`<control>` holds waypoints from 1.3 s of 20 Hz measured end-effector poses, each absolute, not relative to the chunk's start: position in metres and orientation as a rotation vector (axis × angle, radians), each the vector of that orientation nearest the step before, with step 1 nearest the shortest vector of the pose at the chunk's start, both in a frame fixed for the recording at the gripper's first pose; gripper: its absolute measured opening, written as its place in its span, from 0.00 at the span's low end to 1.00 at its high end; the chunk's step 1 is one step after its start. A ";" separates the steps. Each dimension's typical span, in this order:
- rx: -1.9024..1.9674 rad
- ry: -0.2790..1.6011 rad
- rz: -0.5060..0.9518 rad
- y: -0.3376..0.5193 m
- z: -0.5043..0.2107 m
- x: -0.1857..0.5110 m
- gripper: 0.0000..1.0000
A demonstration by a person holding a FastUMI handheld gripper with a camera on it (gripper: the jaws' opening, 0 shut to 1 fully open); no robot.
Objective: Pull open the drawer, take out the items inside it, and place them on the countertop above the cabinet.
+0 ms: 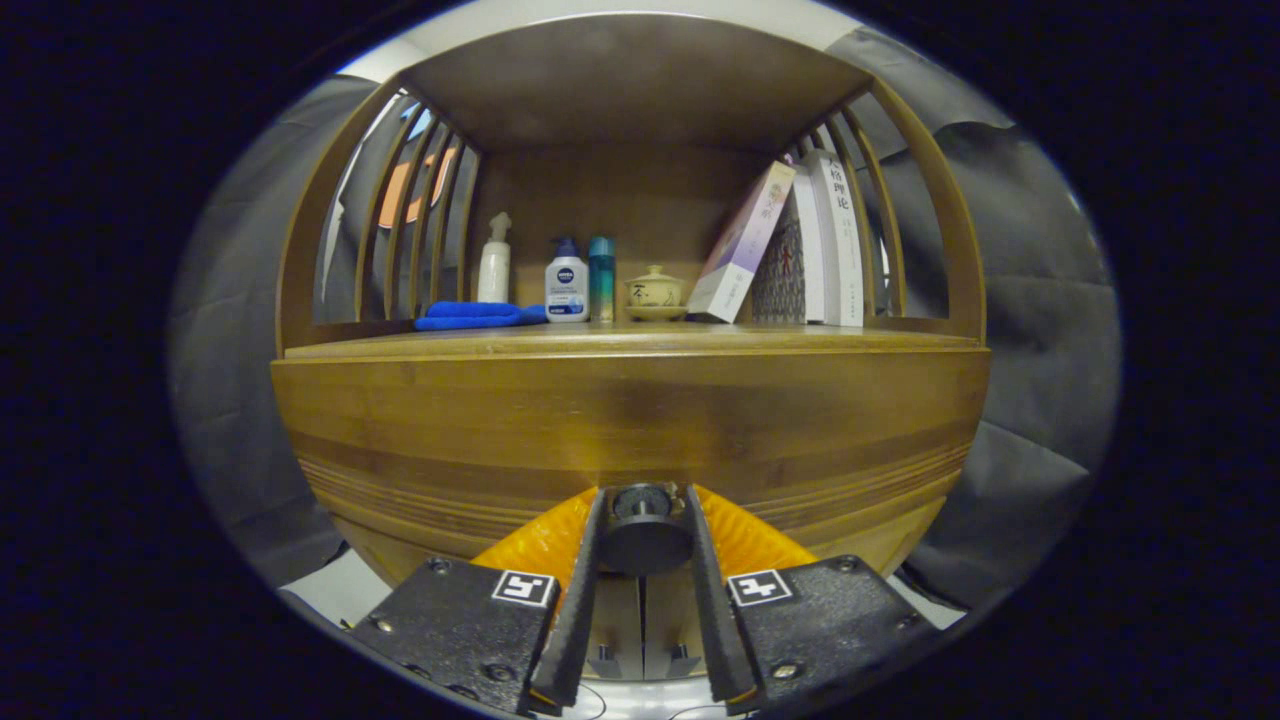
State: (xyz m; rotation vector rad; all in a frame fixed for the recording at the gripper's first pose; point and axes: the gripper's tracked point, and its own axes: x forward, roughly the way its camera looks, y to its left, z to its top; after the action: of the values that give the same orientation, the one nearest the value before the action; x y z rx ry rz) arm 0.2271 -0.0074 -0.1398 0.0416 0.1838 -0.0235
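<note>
Both gripper [645, 535] fingers against the drawer knob [645, 530]

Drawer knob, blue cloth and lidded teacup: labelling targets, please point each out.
drawer knob [645, 535], gripper view, its round face between the fingers.
blue cloth [478, 316], gripper view, its folded middle.
lidded teacup [655, 290], gripper view, its bowl.

A staged home corner set up inside a cloth-walled booth.

A wooden cabinet [630, 420] with slatted sides carries household things on its countertop [630, 340]: a white spray bottle [494, 258], a lotion bottle [566, 282], a teal bottle [601, 278], a small lidded teacup on a saucer [655, 293], a folded blue cloth [478, 316] and a few leaning books [800, 245]. Dark cloth [1040, 330] hangs behind and beside the cabinet. The fingers [643, 520] press on the drawer's round dark knob [645, 525].
</note>
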 end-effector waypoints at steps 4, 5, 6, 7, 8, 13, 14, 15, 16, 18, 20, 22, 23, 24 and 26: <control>0.028 0.215 -0.007 -0.009 -0.141 0.227 0.43; 0.025 0.218 -0.009 -0.009 -0.140 0.225 0.42; 0.024 0.222 -0.007 -0.008 -0.141 0.223 0.41; 0.027 0.226 -0.004 -0.008 -0.141 0.221 0.40; 0.026 0.226 0.000 -0.008 -0.141 0.217 0.40; 0.019 0.231 0.008 -0.009 -0.142 0.190 0.40; 0.018 0.230 0.008 -0.010 -0.141 0.184 0.40; 0.019 0.229 0.007 -0.010 -0.141 0.180 0.40; 0.023 0.226 0.006 -0.010 -0.141 0.176 0.40; 0.026 0.219 0.003 -0.010 -0.142 0.156 0.40; 0.030 0.214 0.004 -0.011 -0.142 0.140 0.39; 0.036 0.217 0.008 -0.011 -0.143 0.128 0.39; 0.040 0.216 0.009 -0.012 -0.143 0.122 0.39; 0.043 0.215 0.011 -0.012 -0.143 0.115 0.39; 0.048 0.217 0.013 -0.013 -0.143 0.103 0.39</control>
State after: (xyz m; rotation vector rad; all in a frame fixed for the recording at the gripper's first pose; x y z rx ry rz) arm 0.1035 -0.0134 -0.1435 0.0480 0.2166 0.0127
